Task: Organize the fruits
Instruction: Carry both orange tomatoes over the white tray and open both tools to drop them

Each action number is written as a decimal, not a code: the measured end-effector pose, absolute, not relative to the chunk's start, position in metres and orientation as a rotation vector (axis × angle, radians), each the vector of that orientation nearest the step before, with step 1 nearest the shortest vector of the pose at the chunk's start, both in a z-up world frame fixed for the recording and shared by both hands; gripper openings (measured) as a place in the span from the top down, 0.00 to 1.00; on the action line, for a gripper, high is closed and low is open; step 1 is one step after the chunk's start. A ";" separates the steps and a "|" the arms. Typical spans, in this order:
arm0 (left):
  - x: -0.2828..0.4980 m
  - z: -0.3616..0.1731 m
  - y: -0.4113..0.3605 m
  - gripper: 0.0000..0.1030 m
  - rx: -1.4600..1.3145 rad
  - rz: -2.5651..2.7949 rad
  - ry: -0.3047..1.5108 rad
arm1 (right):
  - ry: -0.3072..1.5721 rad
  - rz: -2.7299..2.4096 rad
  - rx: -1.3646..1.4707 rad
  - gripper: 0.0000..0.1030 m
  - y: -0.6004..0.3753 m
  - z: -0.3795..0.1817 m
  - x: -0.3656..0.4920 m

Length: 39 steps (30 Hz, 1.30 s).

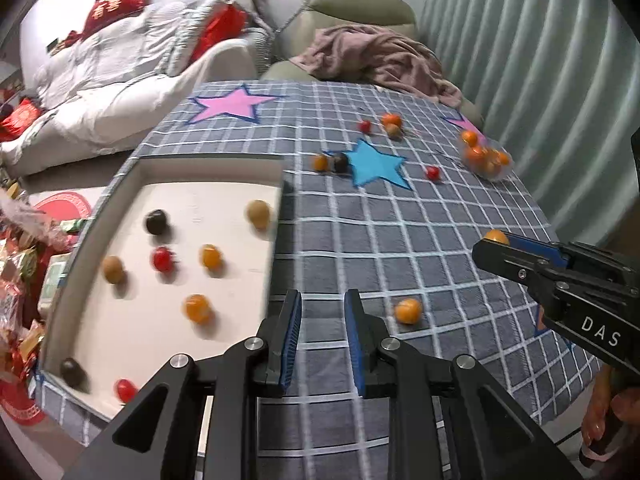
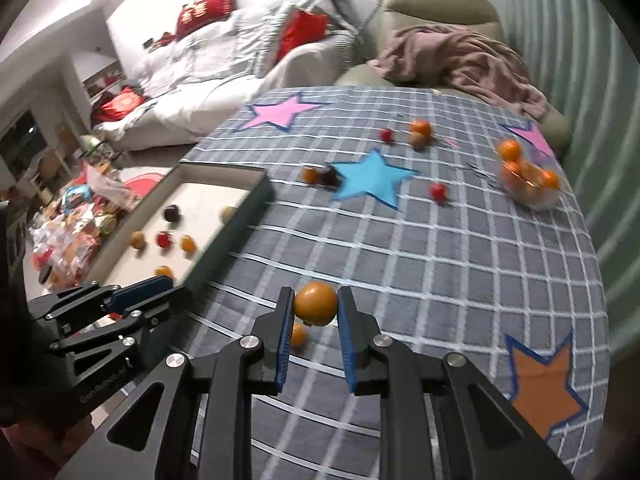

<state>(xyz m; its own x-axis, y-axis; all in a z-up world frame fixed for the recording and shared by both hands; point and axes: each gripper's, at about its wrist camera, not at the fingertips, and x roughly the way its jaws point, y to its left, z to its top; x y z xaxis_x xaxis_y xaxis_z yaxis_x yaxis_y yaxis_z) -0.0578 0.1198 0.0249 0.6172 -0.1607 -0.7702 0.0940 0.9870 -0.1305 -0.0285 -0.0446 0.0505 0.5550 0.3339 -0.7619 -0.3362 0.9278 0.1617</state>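
Holding an orange fruit (image 2: 315, 304) pinched between its blue pads, your right gripper (image 2: 314, 308) carries it above the checked worktop (image 2: 440, 260), presumably bound for the white tray (image 1: 276, 216) at the left of the frame, where sorted fruits already lie. Your left gripper (image 1: 322, 312) is closed down to its narrowest and grips nothing. Another orange fruit (image 1: 408, 311) waits on the cloth just right of it.

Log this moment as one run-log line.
right gripper: jaws shut on round orange fruit | left gripper: jaws shut, empty | white shallow tray: holds fruits
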 end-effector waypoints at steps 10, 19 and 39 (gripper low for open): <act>-0.058 0.018 0.169 0.76 -0.123 -0.097 0.897 | 0.904 0.488 -0.018 0.77 0.002 0.054 -0.023; -0.062 0.010 0.075 0.05 0.028 -0.265 0.831 | 0.952 0.315 0.072 0.77 -0.080 0.027 -0.032; -0.027 -0.037 0.032 0.77 0.080 -0.290 0.999 | 0.949 0.312 0.141 0.77 -0.108 0.019 -0.028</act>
